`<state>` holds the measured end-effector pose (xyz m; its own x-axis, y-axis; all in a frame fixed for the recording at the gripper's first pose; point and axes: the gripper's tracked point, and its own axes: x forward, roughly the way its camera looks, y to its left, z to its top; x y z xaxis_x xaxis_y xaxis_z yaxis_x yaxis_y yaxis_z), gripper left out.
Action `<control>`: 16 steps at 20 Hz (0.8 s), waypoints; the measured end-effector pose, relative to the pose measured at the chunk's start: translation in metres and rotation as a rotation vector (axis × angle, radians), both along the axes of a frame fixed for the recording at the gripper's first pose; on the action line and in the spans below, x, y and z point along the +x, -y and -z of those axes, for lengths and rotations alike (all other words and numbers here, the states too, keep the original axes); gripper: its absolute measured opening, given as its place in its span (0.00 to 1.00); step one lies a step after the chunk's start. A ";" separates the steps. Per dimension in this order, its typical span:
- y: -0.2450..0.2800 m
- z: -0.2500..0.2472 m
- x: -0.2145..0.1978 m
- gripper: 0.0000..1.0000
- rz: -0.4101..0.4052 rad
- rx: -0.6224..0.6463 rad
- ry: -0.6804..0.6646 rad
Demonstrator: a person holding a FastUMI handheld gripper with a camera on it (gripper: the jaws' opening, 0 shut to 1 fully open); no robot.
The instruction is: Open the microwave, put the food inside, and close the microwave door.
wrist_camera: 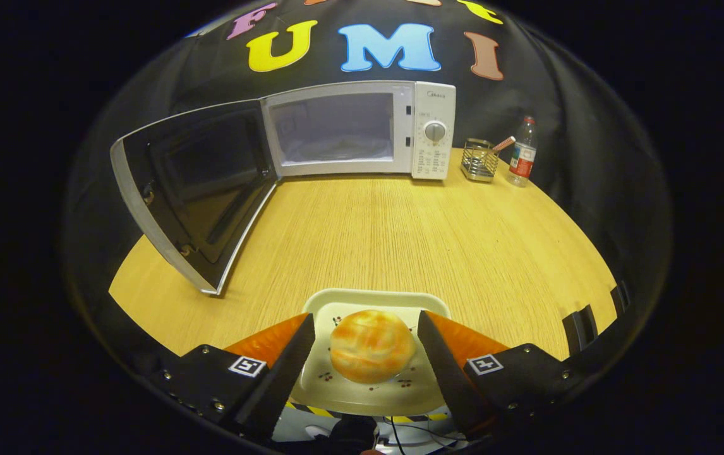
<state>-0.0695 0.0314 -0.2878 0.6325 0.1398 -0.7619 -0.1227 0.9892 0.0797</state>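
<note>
Between spread hand-held gripper (367, 341) fingers: bun (371, 352) on plate (362, 395), seemingly ungripped; microwave (362, 129) open at 12 o'clock.

not much to read here tbh. the microwave (362, 129) had a small grey brand mark at the top of its white control panel (434, 131), looked like "midea" but it was too tiny to be sure. the print around and under the dial (434, 131) was just unreadable specks. the water bottle (522, 152) had a red and white label, no legible words. each gripper finger (292, 354) carried a black-and-white square marker tag, a pattern rather than text.
</note>
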 end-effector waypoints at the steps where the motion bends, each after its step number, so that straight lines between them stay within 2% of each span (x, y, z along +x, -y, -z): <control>1: 0.001 0.005 -0.001 1.00 0.002 0.002 -0.019; 6: 0.004 0.018 -0.006 1.00 0.020 0.004 -0.084; 12: 0.002 0.018 -0.004 0.84 0.011 0.015 -0.081; 13: 0.001 0.019 -0.004 0.76 0.008 0.017 -0.081; 16: -0.004 0.005 0.003 0.76 0.018 0.071 -0.056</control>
<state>-0.0662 0.0359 -0.2931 0.5920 0.1841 -0.7846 -0.0984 0.9828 0.1563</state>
